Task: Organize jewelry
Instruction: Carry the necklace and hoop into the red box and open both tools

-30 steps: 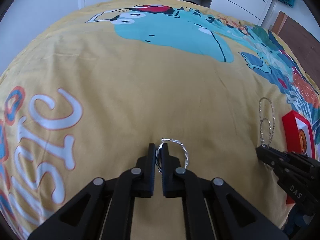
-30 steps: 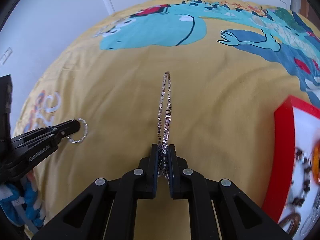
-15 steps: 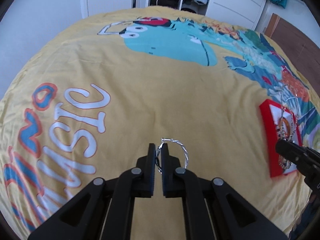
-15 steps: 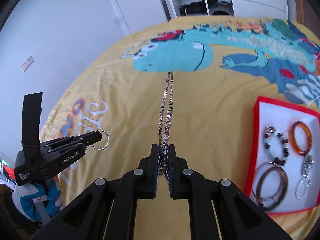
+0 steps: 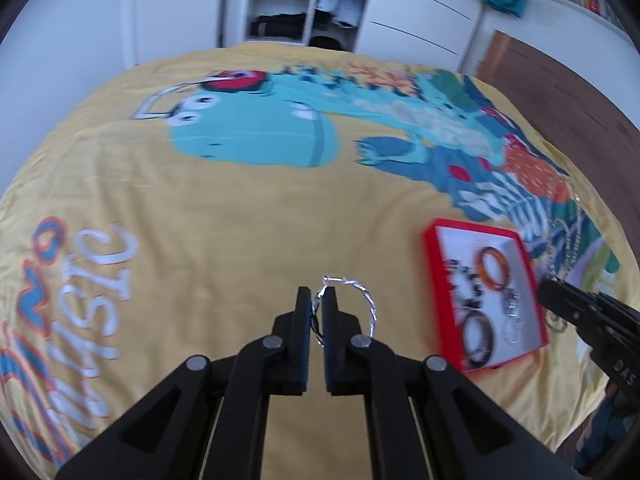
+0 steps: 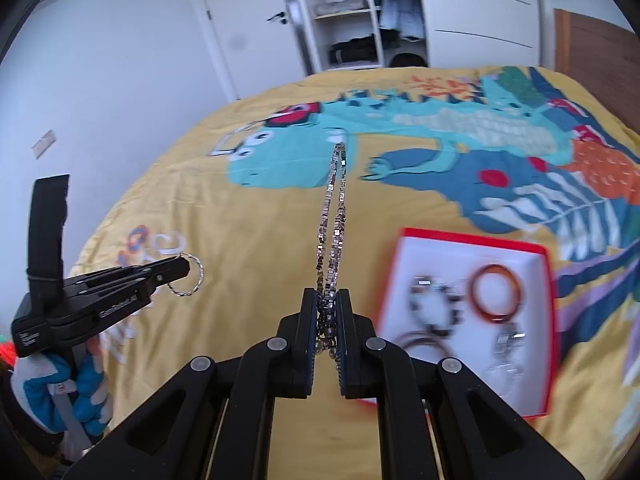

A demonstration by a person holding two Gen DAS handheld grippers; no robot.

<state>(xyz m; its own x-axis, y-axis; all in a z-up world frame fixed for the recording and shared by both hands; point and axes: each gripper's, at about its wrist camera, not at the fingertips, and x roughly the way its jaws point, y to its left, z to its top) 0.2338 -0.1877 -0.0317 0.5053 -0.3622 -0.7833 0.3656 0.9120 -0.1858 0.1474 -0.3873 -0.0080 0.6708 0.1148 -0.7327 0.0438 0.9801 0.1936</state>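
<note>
Above the yellow bed, both tongs are carrying jewelry toward the red box lying near the bed's right edge. The left tongs are clamped on a twisted silver hoop; the right tongs are clamped on a beaded chain dangling free. Next, each piece needs lowering over the box before the tongs part. Compared with a second ago, both are sitting higher and the whole box is showing.
</note>
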